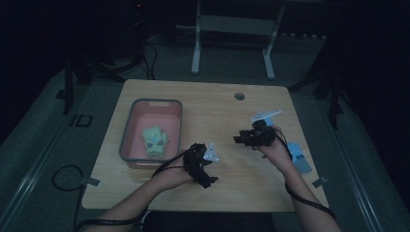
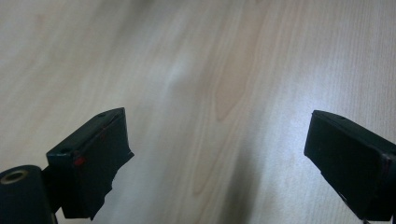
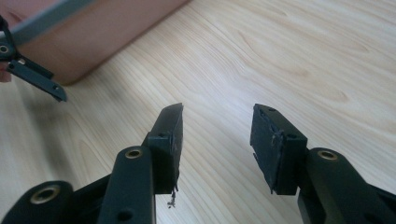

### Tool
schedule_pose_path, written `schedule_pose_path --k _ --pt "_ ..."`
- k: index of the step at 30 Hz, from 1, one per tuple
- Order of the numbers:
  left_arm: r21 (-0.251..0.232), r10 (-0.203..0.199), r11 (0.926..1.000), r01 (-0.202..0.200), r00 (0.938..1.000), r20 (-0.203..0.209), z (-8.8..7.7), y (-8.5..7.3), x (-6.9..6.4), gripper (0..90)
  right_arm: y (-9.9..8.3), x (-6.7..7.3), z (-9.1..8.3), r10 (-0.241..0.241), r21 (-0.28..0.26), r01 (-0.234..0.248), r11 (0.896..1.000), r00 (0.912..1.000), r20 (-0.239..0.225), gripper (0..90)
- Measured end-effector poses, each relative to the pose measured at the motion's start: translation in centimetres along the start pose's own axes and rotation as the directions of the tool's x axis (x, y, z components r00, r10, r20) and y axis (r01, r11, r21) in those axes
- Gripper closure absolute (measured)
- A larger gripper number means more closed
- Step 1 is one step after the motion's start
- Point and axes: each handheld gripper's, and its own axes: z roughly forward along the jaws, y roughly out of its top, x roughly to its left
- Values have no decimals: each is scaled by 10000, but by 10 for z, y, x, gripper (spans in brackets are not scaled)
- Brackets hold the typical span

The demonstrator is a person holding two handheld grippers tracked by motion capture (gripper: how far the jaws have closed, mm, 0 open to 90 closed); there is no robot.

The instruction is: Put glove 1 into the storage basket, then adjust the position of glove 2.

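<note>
— Green soft toy [image 1: 155,141]: lying inside pink tray [image 1: 129,126], left half of wooden table [image 1: 217,111], well apart from both tools.

— And the tongs?

— Left gripper [image 2: 217,154]: spread wide over bare wood, gripping nothing, just beside tray's near corner. Right gripper [image 3: 217,140]: partly parted, nothing between pads, aimed toward tray. Blue item [image 1: 299,161] beside right wrist, table's right edge.
</note>
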Motion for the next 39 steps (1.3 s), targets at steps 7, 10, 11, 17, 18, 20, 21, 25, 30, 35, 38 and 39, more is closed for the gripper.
schedule_pose_path --k 7,10,11,17,18,20,21,25,30,35,38,39 --pt "47 -31 10000 30 10000 91 17 -11 -10 71 -21 -13 -12 139 89 -144 9999 9988 461 530" --pt "3 -191 9998 191 9998 90 21 -17 -12 71 -29 -17 -18 237 71 -241 9997 9984 521 532" --pt "-32 -281 9996 281 9996 97 22 -18 -12 71 -31 -19 -20 275 31 -278 9996 9980 564 535" --pt "-4 -370 9993 370 9993 111 28 -27 -16 71 -42 -25 -34 204 -224 -184 9996 9956 914 535" --pt "-4 -370 9993 370 9993 111 28 -27 -16 71 -44 -26 -37 197 -248 -174 9995 9950 983 535" --pt "-138 -514 9986 515 9986 85 30 -31 -17 71 -47 -30 -42 132 -344 -90 9994 9923 1233 538" --pt "-89 -513 9986 513 9987 51 30 -33 -17 71 -49 -32 -44 145 -371 -98 9993 9915 1292 539" --pt "-260 -706 9972 705 9975 -17 30 -37 -18 71 -56 -42 -51 341 -416 -275 9988 9854 1667 533" --pt "-569 -838 9949 835 9965 -23 28 -39 -18 71 -61 -53 -58 574 -466 -491 9977 9785 1982 525" --pt "-584 -874 9946 859 9959 -229 29 -41 -21 70 -64 -67 -61 911 -615 -795 9949 9719 2170 529" --pt "-829 -1071 9908 1071 9942 42 28 -43 -21 70 -63 -75 -61 971 -506 -876 9949 9672 2346 550" --pt "-832 -1049 9910 1049 9945 49 29 -43 -22 71 -62 -77 -61 947 -503 -852 9951 9667 2376 554"
